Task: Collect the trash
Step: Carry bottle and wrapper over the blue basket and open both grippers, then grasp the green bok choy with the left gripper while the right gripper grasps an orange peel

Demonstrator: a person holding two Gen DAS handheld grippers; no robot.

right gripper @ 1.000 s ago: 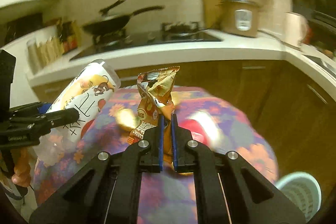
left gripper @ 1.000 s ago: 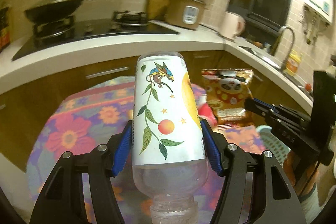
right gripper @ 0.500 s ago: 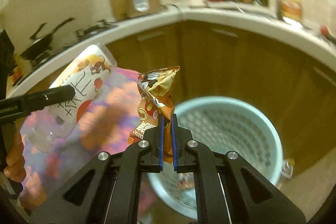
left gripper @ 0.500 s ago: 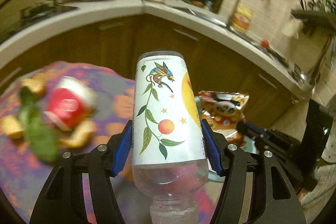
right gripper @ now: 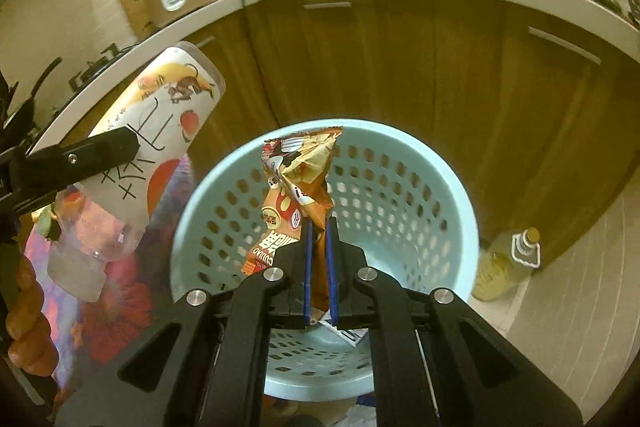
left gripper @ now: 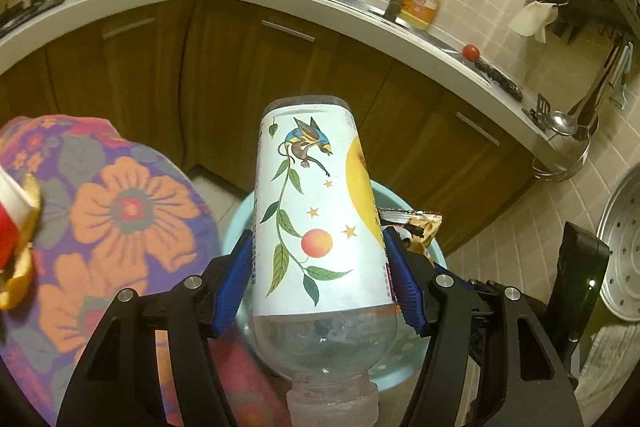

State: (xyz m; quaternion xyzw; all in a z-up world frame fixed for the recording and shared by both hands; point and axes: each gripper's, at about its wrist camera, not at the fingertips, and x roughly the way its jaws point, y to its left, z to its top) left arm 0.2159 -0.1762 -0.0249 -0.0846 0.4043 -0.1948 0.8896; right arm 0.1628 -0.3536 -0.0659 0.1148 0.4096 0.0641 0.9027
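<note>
While each hand-held gripper clamps trash, wrapper and bottle overhang the basket.

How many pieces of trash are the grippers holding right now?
2: a plastic bottle clamped in the left gripper, and a snack wrapper pinched in the right gripper over the blue basket.

An empty clear plastic bottle with a white label showing a bird and a peach is held cap-end towards the camera. A crumpled orange snack wrapper is held above the perforated light-blue basket.
</note>
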